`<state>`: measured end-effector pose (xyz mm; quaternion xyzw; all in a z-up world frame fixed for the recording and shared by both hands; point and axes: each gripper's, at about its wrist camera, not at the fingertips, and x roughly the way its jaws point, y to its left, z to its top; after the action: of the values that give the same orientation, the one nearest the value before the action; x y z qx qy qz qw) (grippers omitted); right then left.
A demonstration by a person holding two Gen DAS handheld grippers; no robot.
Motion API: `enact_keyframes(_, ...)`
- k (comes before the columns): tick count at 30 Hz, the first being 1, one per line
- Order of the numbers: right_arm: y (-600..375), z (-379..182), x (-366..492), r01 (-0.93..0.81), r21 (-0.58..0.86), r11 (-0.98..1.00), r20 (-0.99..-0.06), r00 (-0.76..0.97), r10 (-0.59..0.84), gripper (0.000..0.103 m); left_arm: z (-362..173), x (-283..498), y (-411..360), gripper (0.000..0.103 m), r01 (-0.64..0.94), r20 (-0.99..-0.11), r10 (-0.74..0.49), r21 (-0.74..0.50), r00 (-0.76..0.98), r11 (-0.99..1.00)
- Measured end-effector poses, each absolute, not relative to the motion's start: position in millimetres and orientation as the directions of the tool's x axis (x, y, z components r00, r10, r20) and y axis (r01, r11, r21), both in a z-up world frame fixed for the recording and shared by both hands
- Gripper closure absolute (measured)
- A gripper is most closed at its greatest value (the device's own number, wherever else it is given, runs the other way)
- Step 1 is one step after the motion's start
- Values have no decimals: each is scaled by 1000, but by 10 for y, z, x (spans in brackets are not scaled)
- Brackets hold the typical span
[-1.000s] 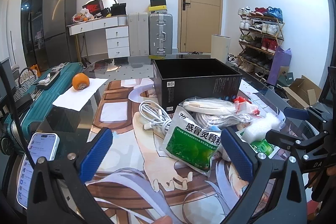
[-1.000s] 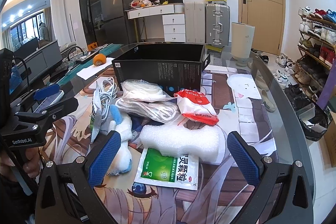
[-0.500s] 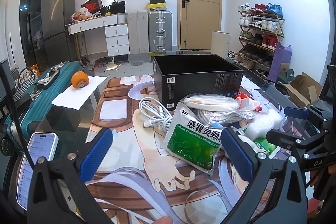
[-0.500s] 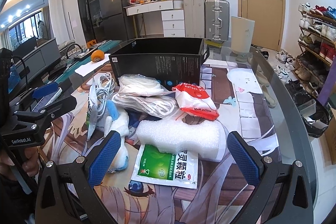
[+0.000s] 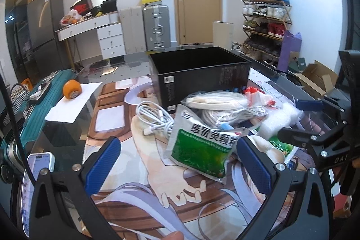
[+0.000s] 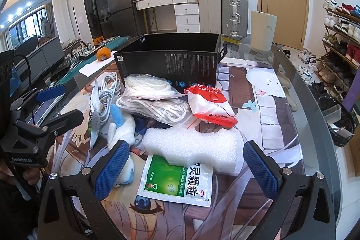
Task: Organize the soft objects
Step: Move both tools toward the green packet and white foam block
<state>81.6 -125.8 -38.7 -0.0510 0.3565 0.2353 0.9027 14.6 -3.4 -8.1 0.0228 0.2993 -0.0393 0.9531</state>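
Observation:
A pile of soft things lies on the glass table in front of an open black box [image 5: 200, 73] [image 6: 168, 60]. It holds a green medicine pouch [image 5: 200, 150], a white cable bundle [image 5: 155, 120], bagged white rope [image 6: 155, 105], a red balloon packet [image 6: 211, 105], a white foam block [image 6: 191, 147], a second green pouch [image 6: 177, 179] and a white and blue plush toy [image 6: 121, 129]. My left gripper [image 5: 180, 165] is open and empty just before the green pouch. My right gripper [image 6: 186, 168] is open and empty, its jaws standing to either side of the foam block's near edge.
An orange [image 5: 71, 88] sits on white paper [image 5: 72, 105] at the far left. A phone [image 5: 33, 172] lies at the table's left edge. A teal suitcase [image 5: 33, 109] stands left of the table. A shoe rack [image 5: 265, 21] and cardboard boxes [image 5: 315, 80] are on the right.
Both grippers have moved a little forward toward the pile. Both stay open and empty. Nothing in the pile has moved.

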Motion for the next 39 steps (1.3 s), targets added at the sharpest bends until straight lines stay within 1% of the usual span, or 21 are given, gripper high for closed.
enact_keyframes(10,-1188,-430,874,-464,61,884,-699,612,370,0,-101,189,-62,0,138,-605,-78,54,793,989)
enact_keyframes(18,-1188,-487,983,-454,69,889,-724,590,357,0,-160,292,-85,0,170,-654,-88,63,751,983)
enact_keyframes(26,-1148,-544,1086,-453,72,889,-744,570,350,0,-199,404,-94,0,188,-682,-98,59,724,980)
enact_keyframes(39,-1172,-547,1110,-449,80,890,-742,570,354,0,-210,530,-120,0,200,-706,-99,61,701,978)
